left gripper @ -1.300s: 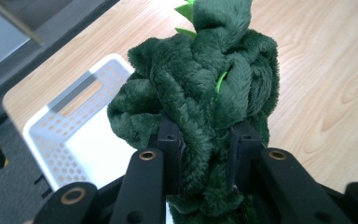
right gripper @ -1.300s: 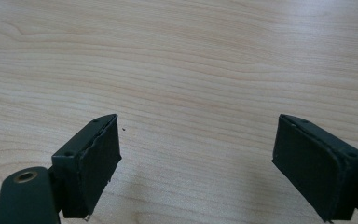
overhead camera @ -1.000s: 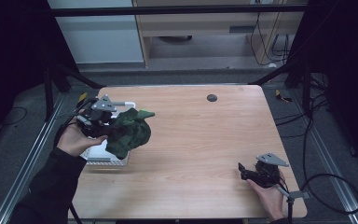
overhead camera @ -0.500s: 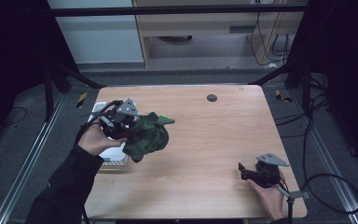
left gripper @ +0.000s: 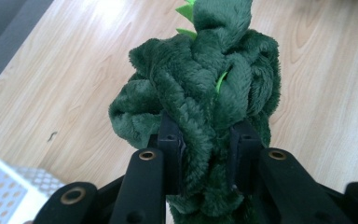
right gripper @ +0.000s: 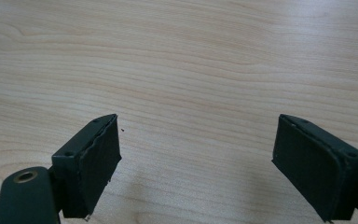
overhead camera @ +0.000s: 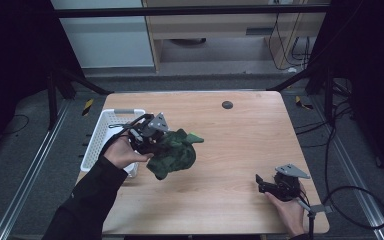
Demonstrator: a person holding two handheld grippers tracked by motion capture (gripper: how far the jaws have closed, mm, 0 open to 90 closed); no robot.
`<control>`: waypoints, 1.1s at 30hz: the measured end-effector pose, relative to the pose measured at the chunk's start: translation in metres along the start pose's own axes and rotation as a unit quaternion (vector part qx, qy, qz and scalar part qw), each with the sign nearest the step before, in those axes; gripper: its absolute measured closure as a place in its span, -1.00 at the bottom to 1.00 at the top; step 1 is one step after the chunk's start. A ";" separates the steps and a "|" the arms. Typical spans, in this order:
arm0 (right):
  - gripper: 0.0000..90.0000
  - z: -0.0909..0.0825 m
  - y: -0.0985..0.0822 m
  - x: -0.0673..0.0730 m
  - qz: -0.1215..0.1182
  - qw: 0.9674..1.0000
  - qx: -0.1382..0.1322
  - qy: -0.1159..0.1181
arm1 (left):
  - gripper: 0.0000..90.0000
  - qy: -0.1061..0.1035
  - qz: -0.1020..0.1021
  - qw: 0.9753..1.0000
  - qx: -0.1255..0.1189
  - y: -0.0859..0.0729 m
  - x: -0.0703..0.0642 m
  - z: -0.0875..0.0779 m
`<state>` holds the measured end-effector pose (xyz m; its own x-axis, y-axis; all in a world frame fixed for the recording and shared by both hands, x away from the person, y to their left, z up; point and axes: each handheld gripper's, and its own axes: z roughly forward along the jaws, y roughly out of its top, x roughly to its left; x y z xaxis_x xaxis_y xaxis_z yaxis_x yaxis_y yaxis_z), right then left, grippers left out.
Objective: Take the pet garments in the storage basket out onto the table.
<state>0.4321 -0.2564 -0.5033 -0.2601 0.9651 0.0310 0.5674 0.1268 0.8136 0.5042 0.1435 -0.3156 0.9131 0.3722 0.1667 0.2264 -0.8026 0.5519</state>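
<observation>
A dark green plush toy point(overhead camera: 174, 156) with light green spikes hangs just above the wooden table point(overhead camera: 240, 145), left of its middle. My left gripper point(overhead camera: 156, 142) is shut on it; in the left gripper view both black jaws squeeze the plush toy point(left gripper: 200, 93) between them, my left gripper point(left gripper: 207, 149) pointing down at the tabletop. Near the table's front right corner my right gripper point(overhead camera: 261, 184) is held low in a hand. Its jaws stand wide apart over bare wood, with nothing between them in the right gripper view point(right gripper: 198, 163).
A white perforated basket point(overhead camera: 100, 137) stands at the table's left edge, just behind my left hand; its corner point(left gripper: 4, 186) shows in the left gripper view. A small dark round object point(overhead camera: 227, 104) lies near the table's far edge. Black cables trail off the right side.
My left hand has carried the plush toy to the right, away from the basket and toward the table's middle, and a little lower. The right gripper has stayed where it was.
</observation>
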 end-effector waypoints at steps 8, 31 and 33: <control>-0.67 0.000 0.000 0.000 0.000 1.000 0.000 0.000 | 0.57 -0.012 0.017 1.000 0.001 0.012 -0.006 0.014; -0.67 0.000 0.000 0.000 0.001 1.000 0.000 0.001 | 0.57 -0.035 0.051 0.998 0.028 0.034 -0.018 0.065; -0.67 0.000 0.000 0.000 0.000 1.000 -0.001 0.000 | 0.57 -0.039 0.053 0.997 0.031 0.034 -0.018 0.069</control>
<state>0.4324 -0.2567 -0.5034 -0.2603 0.9650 0.0318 0.5664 0.1260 0.8145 0.5187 0.0768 -0.3560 0.9558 0.2490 0.1562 0.1460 -0.8634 0.4830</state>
